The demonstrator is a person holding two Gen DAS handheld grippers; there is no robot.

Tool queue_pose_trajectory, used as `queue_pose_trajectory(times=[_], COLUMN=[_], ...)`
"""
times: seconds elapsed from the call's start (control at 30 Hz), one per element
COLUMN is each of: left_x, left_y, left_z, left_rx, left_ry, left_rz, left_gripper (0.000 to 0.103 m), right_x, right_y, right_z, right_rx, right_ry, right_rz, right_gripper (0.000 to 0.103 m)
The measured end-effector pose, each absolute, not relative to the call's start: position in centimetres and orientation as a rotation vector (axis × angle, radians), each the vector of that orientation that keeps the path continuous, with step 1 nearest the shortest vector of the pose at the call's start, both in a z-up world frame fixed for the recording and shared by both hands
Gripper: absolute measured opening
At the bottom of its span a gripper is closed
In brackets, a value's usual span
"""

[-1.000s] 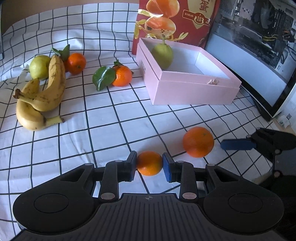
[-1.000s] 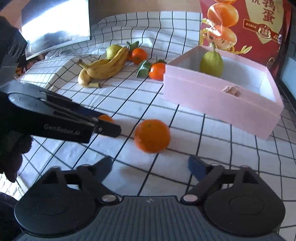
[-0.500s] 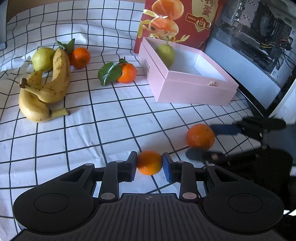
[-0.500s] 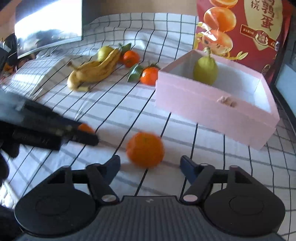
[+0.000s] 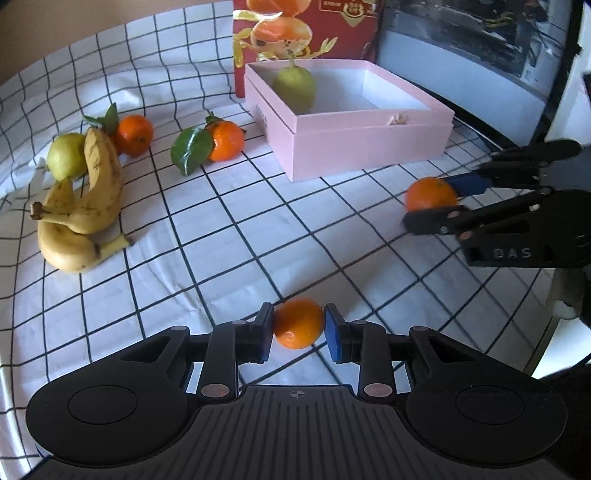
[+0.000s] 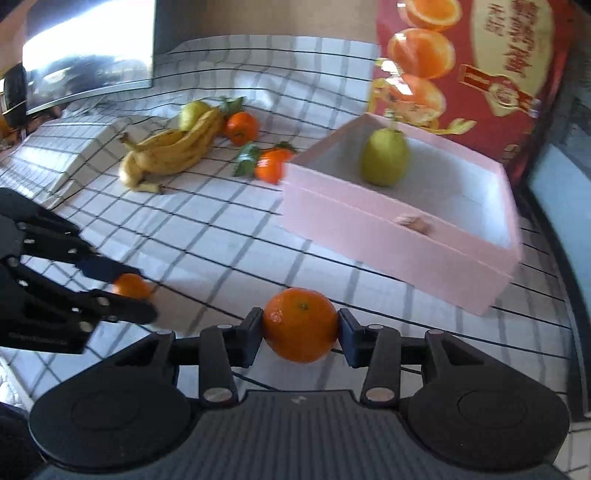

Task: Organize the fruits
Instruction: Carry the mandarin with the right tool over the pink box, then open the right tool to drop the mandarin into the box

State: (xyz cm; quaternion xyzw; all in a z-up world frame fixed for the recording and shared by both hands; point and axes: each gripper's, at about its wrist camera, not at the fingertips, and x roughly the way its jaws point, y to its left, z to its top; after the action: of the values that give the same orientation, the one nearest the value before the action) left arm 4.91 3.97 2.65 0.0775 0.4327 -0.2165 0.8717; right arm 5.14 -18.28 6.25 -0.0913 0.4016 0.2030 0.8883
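The left gripper (image 5: 298, 328) is clenched on a small mandarin (image 5: 298, 323), both pads against its sides, low in the centre of the left wrist view; the right gripper (image 6: 301, 328) has its jaws closing on a larger mandarin (image 6: 300, 325), pads touching it, low centre of the right wrist view; beyond lies the checked tablecloth (image 5: 229, 229); in the upper centre of the left view stands an open pink box (image 5: 354, 140) with a green pear (image 5: 294, 90) inside; two leafy mandarins (image 5: 225, 140) lie left of the box; at far left, bananas (image 5: 85, 214) touch another pear (image 5: 66, 155); a red carton (image 5: 306, 33) stands behind the box.
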Motion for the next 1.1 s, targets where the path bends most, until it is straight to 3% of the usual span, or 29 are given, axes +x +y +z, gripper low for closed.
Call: queue_pose_trajectory(times=[0.27,0.37,0.57,0.73,1.1], left_x=[11.9,14.8,18.4,17.4,10.9], left_y=[1.9,-0.1,-1.3,-0.5,3.6], left_z=[13.3,14.5,12.4,11.5,4.4], left_rx=[-0.021,-0.04,-0.17,-0.16,-0.21], left_ry=[0.588,0.533,0.624,0.65,0.876], left_rz=[-0.558,-0.568,-0.561,-0.558,-0.517], left_gripper=[0.034,0.034,0.034,0.034,0.034], right_x=[7.1,7.8,8.4,8.6,15.3], right_y=[-22.7,-24.0,-24.9,-25.3,-22.1], right_z=[11.6,13.5,14.1,12.9,10.5], right_rx=[-0.139,-0.119,-0.117,-0.104,-0.016], right_ry=[0.694,0.627,0.606,0.641,0.753], right_rz=[0.311,0.26,0.209,0.186,0.272], right_gripper=[0.043,0.043,0.043,0.043,0.043])
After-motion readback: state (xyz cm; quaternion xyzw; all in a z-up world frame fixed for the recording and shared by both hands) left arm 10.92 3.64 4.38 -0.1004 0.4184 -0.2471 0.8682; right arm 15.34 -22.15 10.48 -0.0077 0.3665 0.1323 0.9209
